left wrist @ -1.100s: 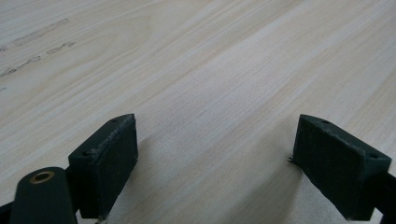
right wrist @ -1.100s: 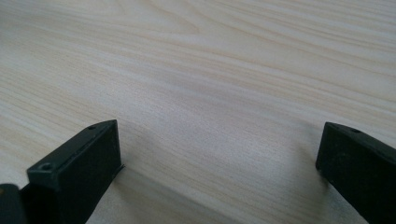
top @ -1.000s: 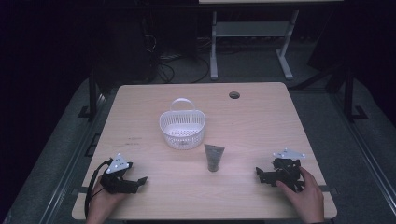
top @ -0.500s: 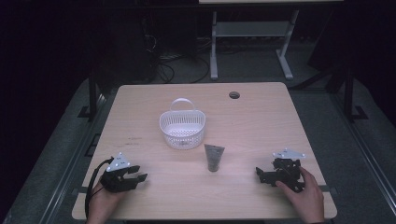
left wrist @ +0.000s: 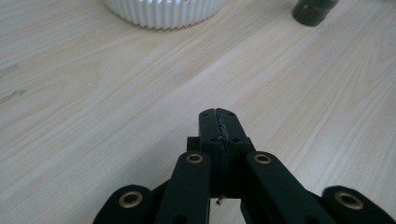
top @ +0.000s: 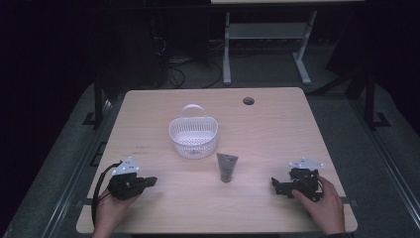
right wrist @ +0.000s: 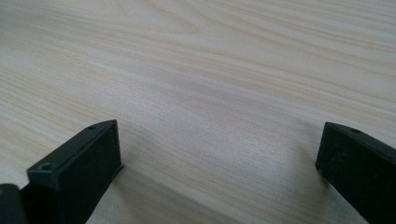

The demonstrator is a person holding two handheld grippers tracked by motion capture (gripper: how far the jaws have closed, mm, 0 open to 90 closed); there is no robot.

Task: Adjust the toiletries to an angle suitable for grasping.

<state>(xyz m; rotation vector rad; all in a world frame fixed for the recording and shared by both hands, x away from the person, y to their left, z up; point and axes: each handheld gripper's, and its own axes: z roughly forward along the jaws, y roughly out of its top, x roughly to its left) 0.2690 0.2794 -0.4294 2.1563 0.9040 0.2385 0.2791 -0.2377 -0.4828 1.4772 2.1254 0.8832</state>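
A dark grey-green tube point(top: 227, 167) lies flat on the pale wooden table point(top: 277, 129), a little toward the person from the table's middle. It is wider and flatter at its far end and tapers to a round dark cap at the near end, which points toward the person. In the left gripper view the cap end of the tube point(left wrist: 314, 10) shows at the upper right edge as a dark, rounded, matte shape resting on the wood.

Just beyond the tube's wide end stands a white plastic basket point(top: 193, 136), oval, with slotted walls and a thin arched handle standing upright over its far rim. The two are near each other but apart. The ribbed lower wall of the basket point(left wrist: 163, 11) shows at the top of the left gripper view.

The left gripper point(top: 148, 181) rests low over the near left part of the table, held by the person's left hand point(top: 110, 212), with its jaws pressed together and nothing between them; it points toward the tube, well apart from it. The right gripper point(top: 275, 185) sits at the near right, held by the right hand point(top: 323, 206), its jaws spread wide over bare wood, empty.

A small round hole point(top: 248, 101) sits in the far part of the tabletop.
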